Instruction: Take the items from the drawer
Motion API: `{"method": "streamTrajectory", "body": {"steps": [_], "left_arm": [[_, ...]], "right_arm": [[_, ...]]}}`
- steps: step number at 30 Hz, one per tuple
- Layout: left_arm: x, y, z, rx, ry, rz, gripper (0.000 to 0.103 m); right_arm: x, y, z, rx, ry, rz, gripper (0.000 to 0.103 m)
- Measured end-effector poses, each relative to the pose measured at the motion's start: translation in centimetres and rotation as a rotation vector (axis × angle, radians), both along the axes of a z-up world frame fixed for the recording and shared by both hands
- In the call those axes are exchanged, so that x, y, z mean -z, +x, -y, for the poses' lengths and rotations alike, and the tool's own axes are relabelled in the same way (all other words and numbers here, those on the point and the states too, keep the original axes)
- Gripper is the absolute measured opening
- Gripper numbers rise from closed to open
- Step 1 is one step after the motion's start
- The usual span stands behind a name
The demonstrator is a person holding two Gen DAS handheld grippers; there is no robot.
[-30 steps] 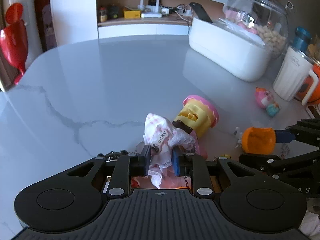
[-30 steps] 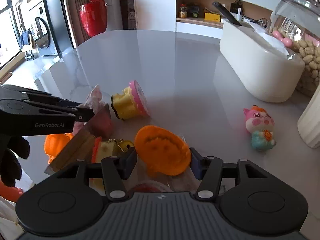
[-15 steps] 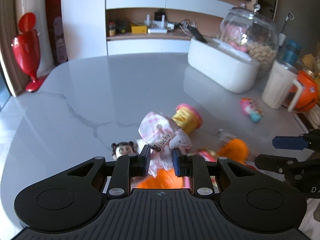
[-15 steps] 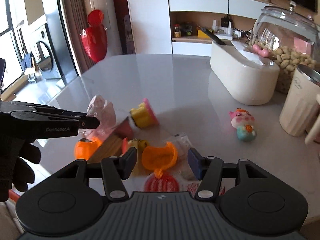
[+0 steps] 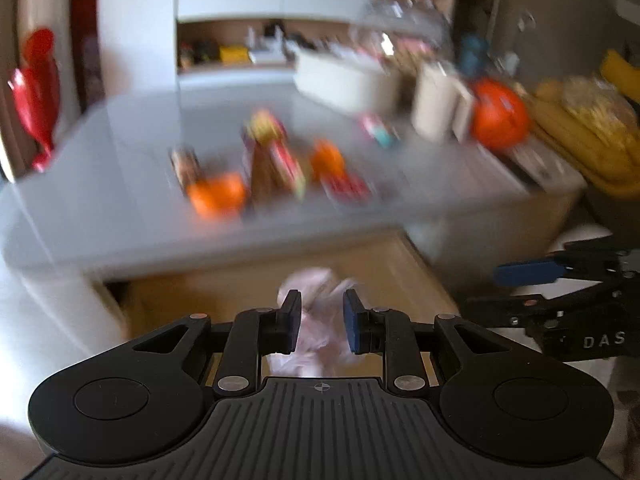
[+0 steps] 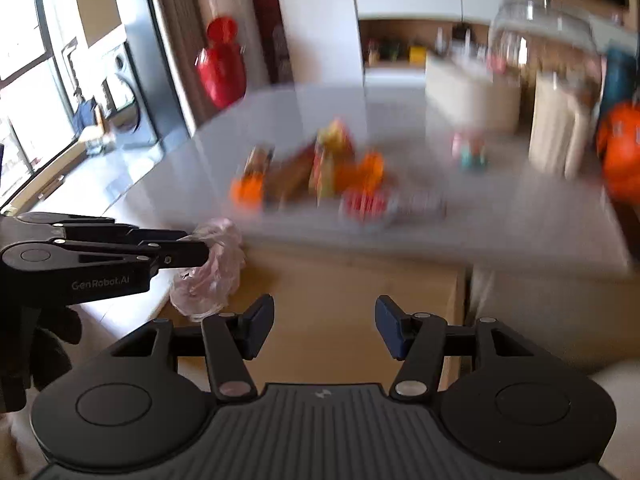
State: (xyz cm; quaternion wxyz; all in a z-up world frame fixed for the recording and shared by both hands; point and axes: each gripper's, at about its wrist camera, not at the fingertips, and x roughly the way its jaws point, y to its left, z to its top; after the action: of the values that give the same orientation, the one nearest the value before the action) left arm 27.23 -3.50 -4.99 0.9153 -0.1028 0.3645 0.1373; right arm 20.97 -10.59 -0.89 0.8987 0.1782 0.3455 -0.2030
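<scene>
Below the grey marble counter (image 5: 120, 216) sits one open wooden drawer (image 6: 352, 304), and both grippers hang over it. The left gripper (image 5: 320, 320) pinches one crumpled pale pink bag (image 5: 312, 332) between its pads, held above the drawer's floor. The right gripper (image 6: 325, 326) stands spread with nothing between its fingers. Up on the counter lies a blurred cluster of small items (image 5: 272, 164): at least two orange ones, one red one and a brown and yellow one; motion blur hides the rest. Farther back stand one small pink and teal figurine (image 6: 468, 150), one white tub (image 5: 348, 84), one cream jug (image 5: 434, 100) and one orange pot (image 5: 498, 116). Readable writing: "GenRobot.AI" on the left gripper's arm, "DAS" on the right one's.
</scene>
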Motion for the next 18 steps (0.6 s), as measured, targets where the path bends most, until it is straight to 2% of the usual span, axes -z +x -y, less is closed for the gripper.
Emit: {"method": "streamTrajectory", "body": {"steps": [3, 5, 7, 10, 14, 16, 18], "left_arm": [[2.2, -1.2, 1.6, 0.047, -0.028, -0.056, 0.025], [2.4, -1.4, 1.6, 0.052, -0.036, -0.024, 0.025], [1.9, -1.1, 0.9, 0.039, -0.051, 0.037, 0.025], [1.7, -0.8, -0.3, 0.006, -0.062, 0.085, 0.023], [2.5, -0.7, -2.5, -0.043, -0.136, 0.131, 0.023], [2.9, -0.4, -3.9, -0.067, -0.148, 0.119, 0.023], [3.4, 0.3, -5.5, -0.077, -0.153, 0.073, 0.023]], "right_arm": [[3.3, -1.8, -1.7, -0.026, 0.098, -0.067, 0.056], [4.5, -2.3, -2.2, -0.034, 0.116, -0.076, 0.056], [5.0, -2.3, -2.0, -0.017, 0.126, -0.069, 0.056], [5.0, -1.9, -1.0, 0.002, 0.139, -0.039, 0.055], [5.9, -1.3, -0.3, 0.008, 0.139, -0.037, 0.055], [6.3, -0.7, 0.1, 0.000, 0.139, -0.053, 0.055], [6.2, 0.5, 0.7, -0.016, 0.123, -0.072, 0.055]]}}
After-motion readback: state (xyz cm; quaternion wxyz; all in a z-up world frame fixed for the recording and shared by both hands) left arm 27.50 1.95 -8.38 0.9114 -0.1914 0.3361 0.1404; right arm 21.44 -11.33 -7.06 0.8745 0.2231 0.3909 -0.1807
